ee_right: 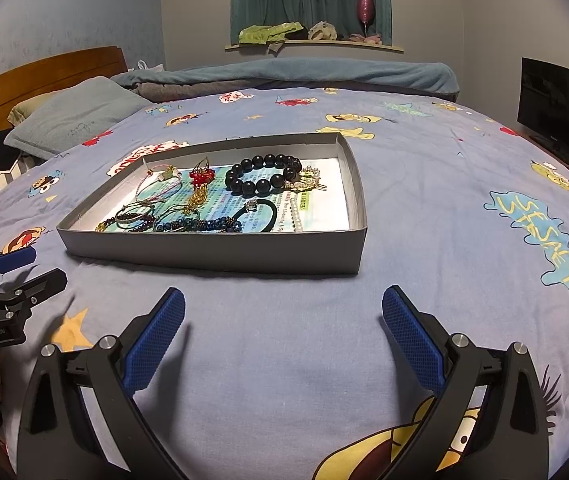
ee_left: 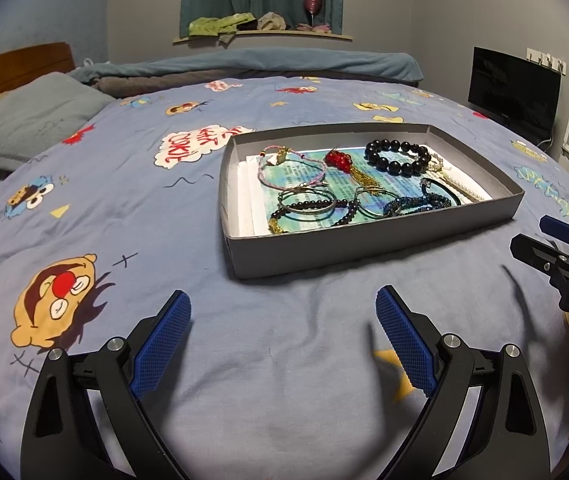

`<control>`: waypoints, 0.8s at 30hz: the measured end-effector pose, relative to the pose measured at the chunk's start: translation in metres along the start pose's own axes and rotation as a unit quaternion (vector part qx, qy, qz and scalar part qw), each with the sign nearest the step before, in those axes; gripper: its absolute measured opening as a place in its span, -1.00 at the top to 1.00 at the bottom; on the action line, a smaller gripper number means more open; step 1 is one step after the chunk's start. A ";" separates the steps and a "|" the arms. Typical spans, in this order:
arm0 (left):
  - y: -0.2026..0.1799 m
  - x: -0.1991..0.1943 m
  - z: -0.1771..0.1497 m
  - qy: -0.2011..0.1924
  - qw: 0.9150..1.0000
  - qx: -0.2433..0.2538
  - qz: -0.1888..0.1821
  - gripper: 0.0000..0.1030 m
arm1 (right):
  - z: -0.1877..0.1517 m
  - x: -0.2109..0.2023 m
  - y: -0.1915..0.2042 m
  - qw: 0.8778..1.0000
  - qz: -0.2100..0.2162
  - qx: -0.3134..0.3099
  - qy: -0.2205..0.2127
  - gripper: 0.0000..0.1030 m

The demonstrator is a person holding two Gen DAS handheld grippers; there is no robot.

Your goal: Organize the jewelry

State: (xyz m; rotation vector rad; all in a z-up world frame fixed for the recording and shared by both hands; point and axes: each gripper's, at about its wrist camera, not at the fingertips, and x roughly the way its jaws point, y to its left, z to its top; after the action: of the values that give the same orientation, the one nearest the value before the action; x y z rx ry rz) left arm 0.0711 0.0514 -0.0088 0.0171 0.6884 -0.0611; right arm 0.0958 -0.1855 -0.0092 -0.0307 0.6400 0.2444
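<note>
A shallow grey box [ee_left: 364, 246] [ee_right: 220, 250] sits on the bed and holds several pieces of jewelry. Inside lie a black bead bracelet [ee_left: 398, 157] [ee_right: 262, 174], a red bead charm with a gold tassel [ee_left: 338, 160] [ee_right: 201, 176], a pink cord bracelet [ee_left: 290, 166] [ee_right: 160, 184], a dark blue beaded bracelet [ee_left: 416, 202] [ee_right: 200, 224] and thin bangles [ee_left: 308, 202]. My left gripper [ee_left: 284, 310] is open and empty, low over the bedspread in front of the box. My right gripper [ee_right: 284, 308] is open and empty, also in front of the box.
The bed has a blue cartoon-print cover [ee_left: 124, 208] [ee_right: 464, 220]. A grey pillow [ee_left: 32, 116] and wooden headboard [ee_right: 44, 76] are at the left. A folded blanket [ee_left: 252, 66] lies at the far side. A dark monitor [ee_left: 512, 88] stands at the right.
</note>
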 end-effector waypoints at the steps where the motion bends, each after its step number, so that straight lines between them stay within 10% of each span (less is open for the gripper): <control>1: 0.000 0.000 0.000 -0.001 1.000 0.000 0.000 -0.81 | 0.000 0.000 0.000 1.000 0.000 0.000 0.001 -0.90; 24: -0.007 -0.006 0.000 -0.014 1.000 0.008 -0.001 -0.81 | 0.001 0.000 0.000 1.000 0.000 -0.001 0.003 -0.90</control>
State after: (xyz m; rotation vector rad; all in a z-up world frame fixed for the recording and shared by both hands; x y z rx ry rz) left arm 0.0658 0.0451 -0.0049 0.0308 0.6608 -0.0694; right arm 0.0965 -0.1857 -0.0083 -0.0331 0.6451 0.2439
